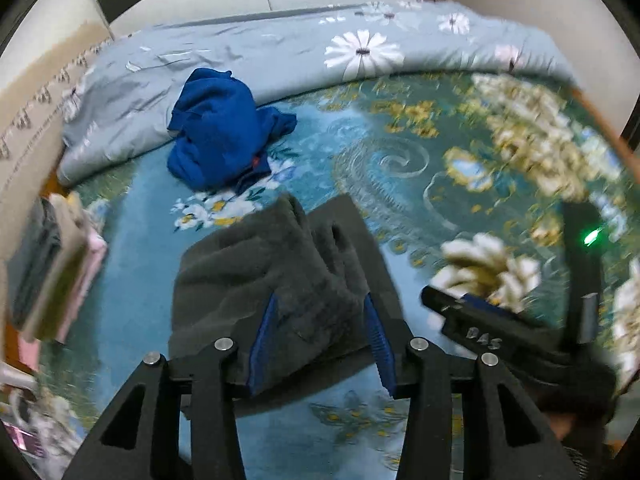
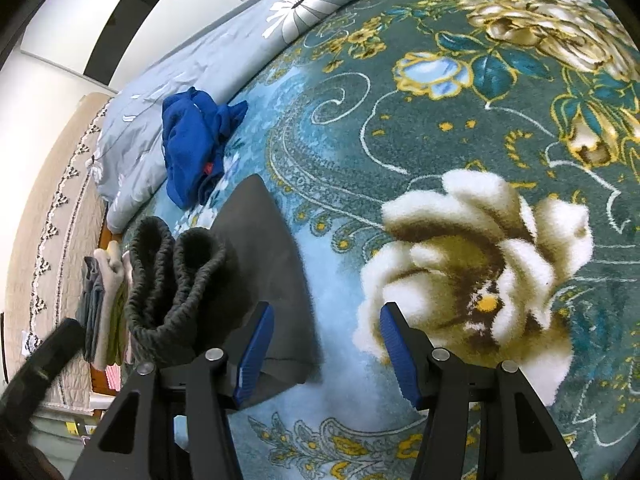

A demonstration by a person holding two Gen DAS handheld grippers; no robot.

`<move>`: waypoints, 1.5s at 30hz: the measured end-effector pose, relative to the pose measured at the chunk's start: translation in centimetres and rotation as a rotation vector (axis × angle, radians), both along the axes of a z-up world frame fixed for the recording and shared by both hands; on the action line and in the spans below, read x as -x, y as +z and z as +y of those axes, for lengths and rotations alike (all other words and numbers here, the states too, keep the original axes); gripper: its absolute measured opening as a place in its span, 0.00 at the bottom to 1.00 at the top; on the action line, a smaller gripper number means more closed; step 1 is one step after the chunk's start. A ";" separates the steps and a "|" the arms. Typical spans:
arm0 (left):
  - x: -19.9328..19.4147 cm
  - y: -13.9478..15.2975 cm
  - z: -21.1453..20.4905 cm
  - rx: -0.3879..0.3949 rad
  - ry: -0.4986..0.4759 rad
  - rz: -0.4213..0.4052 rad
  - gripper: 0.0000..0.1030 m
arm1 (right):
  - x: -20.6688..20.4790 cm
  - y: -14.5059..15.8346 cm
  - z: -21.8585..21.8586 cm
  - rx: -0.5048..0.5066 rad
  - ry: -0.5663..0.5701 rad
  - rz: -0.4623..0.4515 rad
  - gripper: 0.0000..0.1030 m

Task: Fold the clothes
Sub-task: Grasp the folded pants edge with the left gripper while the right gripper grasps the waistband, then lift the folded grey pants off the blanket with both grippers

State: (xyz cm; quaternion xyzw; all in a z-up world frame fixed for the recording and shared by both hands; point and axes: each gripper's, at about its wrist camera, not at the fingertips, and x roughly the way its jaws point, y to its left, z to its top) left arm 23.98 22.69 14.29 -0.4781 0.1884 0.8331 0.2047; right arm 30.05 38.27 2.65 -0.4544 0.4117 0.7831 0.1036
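Observation:
A dark grey garment (image 1: 256, 264) lies partly folded on the floral blanket (image 1: 400, 168). Its bunched upper layer fills my left gripper (image 1: 320, 300), touching both blue pads, so the gripper is shut on it. In the right wrist view the ribbed waistband (image 2: 168, 280) stands rolled up at the left, and a flat grey layer (image 2: 264, 248) lies beside it. My right gripper (image 2: 326, 310) hovers open; its left pad is over the flat grey edge and holds nothing. It also shows in the left wrist view as the right gripper (image 1: 452, 306). The left gripper (image 2: 72, 330) is a black blur.
A crumpled blue garment (image 1: 220, 136) (image 2: 196, 144) sits farther back against a light blue daisy duvet (image 1: 280, 48) (image 2: 224, 56). A stack of folded clothes (image 1: 48, 264) (image 2: 104, 312) stands at the bed's left edge. White cupboard doors rise behind.

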 end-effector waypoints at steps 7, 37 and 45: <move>3.9 2.7 -8.1 -0.237 0.135 -0.027 0.51 | 0.1 2.0 0.0 -0.023 0.002 0.034 0.57; 9.2 -14.4 -21.5 -0.388 0.542 -0.478 0.53 | 11.9 4.1 -7.9 -0.014 0.362 0.097 0.67; 9.2 -14.6 -21.4 -0.398 0.550 -0.505 0.54 | 11.8 4.8 -7.5 0.131 0.344 0.158 0.26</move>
